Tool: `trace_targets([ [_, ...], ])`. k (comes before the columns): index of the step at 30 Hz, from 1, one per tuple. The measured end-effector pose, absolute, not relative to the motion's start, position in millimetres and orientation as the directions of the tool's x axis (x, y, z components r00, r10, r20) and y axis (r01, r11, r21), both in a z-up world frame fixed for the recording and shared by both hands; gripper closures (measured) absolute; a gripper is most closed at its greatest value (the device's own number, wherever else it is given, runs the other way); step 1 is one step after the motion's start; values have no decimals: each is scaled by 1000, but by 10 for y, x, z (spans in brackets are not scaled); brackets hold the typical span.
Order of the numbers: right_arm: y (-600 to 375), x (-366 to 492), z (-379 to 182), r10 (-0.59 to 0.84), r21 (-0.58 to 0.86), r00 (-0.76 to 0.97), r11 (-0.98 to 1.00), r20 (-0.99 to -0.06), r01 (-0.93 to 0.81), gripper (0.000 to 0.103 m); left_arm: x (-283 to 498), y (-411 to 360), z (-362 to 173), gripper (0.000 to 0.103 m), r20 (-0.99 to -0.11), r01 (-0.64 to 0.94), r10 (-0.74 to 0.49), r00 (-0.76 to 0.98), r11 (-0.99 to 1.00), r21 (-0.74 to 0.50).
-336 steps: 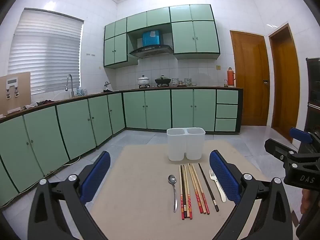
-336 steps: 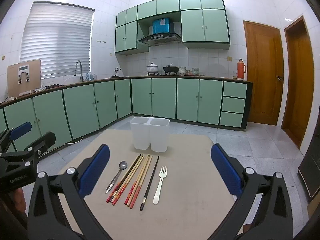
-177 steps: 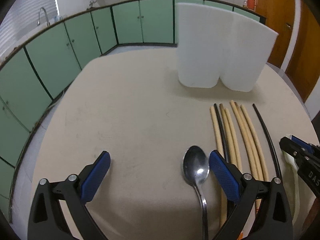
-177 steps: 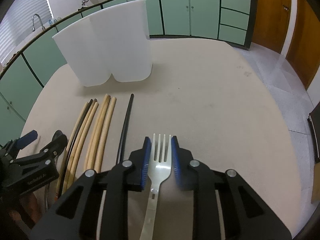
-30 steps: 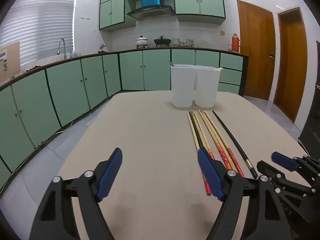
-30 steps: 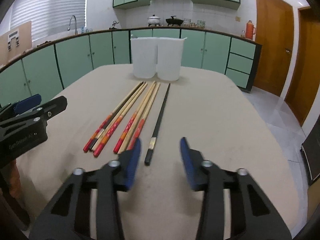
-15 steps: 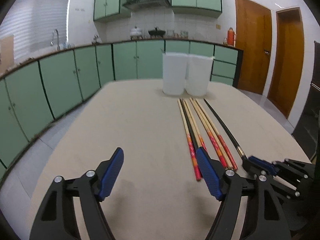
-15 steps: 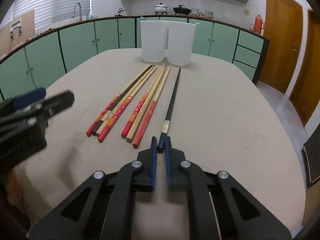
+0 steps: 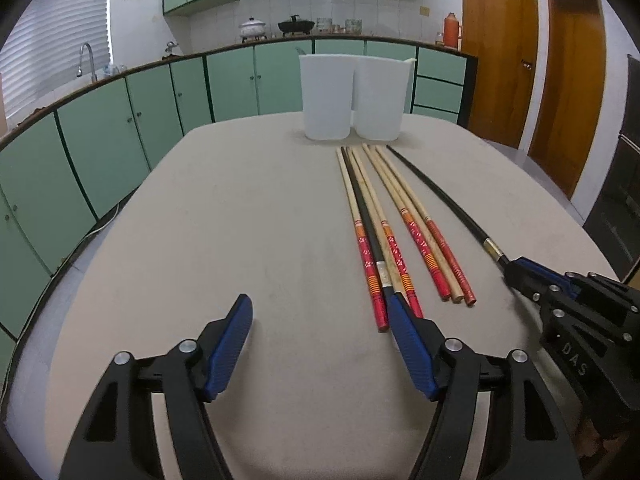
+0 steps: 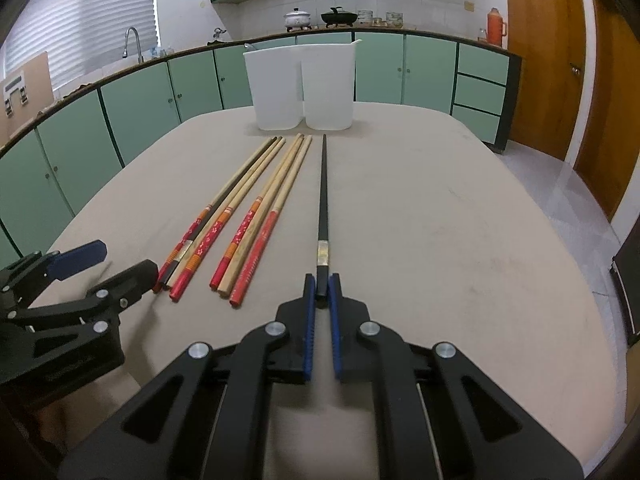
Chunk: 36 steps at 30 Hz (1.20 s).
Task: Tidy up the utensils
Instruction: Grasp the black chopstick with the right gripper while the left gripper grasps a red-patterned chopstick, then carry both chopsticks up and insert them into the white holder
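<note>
My right gripper (image 10: 321, 286) sits low over the table (image 10: 440, 220), its blue pads pinched on the near end of the black chopstick (image 10: 322, 196), which lies flat pointing toward the white holder (image 10: 300, 84). My left gripper (image 9: 320, 320) hovers with its fingers spread wide and holding nothing, its right pad just touching the ends of the red-handled chopsticks (image 9: 384, 236). A second ago the right fingers were apart in front of the black chopstick; now they have closed on it. The spoon and fork seen at the start are gone from the table. "DAS" is readable on the right gripper's body in the left view.
</note>
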State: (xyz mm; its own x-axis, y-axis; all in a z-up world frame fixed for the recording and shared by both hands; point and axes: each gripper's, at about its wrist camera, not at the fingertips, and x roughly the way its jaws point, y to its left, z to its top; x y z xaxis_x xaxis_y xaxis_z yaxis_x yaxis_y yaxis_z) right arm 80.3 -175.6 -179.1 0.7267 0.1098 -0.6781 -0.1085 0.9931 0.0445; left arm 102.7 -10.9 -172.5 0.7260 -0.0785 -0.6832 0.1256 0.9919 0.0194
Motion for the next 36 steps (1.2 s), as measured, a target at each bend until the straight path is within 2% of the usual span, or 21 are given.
trace_targets([
  [5, -1751, 789, -1791, 113, 43, 729, 993, -675, -114, 97, 1053, -94, -1761, 44, -703, 114, -61, 708, 993, 29],
  [12, -1720, 792, -1803, 113, 37, 722, 992, -682, -121, 96, 1072, -90, -1754, 44, -711, 106, -48, 702, 994, 38],
  [15, -1694, 798, -1803, 110, 26, 720, 992, -686, -127, 94, 1074, -95, -1754, 49, -711, 115, -54, 701, 993, 37],
  [19, -1686, 826, -1808, 110, 25, 711, 991, -695, -129, 96, 1061, -156, -1750, 79, -706, 155, -89, 702, 987, 30],
  [23, -1701, 832, -1809, 117, 32, 709, 991, -695, -133, 97, 1054, -187, -1745, 97, -703, 168, -108, 703, 986, 16],
  [29, -1735, 808, -1743, 129, 49, 726, 990, -676, -130, 97, 1021, -113, -1668, 98, -678, 156, -144, 721, 987, -44],
  [36, -1781, 755, -1461, 119, 31, 795, 992, -594, -124, 97, 933, -117, -1323, 98, -585, 144, -130, 800, 989, -22],
])
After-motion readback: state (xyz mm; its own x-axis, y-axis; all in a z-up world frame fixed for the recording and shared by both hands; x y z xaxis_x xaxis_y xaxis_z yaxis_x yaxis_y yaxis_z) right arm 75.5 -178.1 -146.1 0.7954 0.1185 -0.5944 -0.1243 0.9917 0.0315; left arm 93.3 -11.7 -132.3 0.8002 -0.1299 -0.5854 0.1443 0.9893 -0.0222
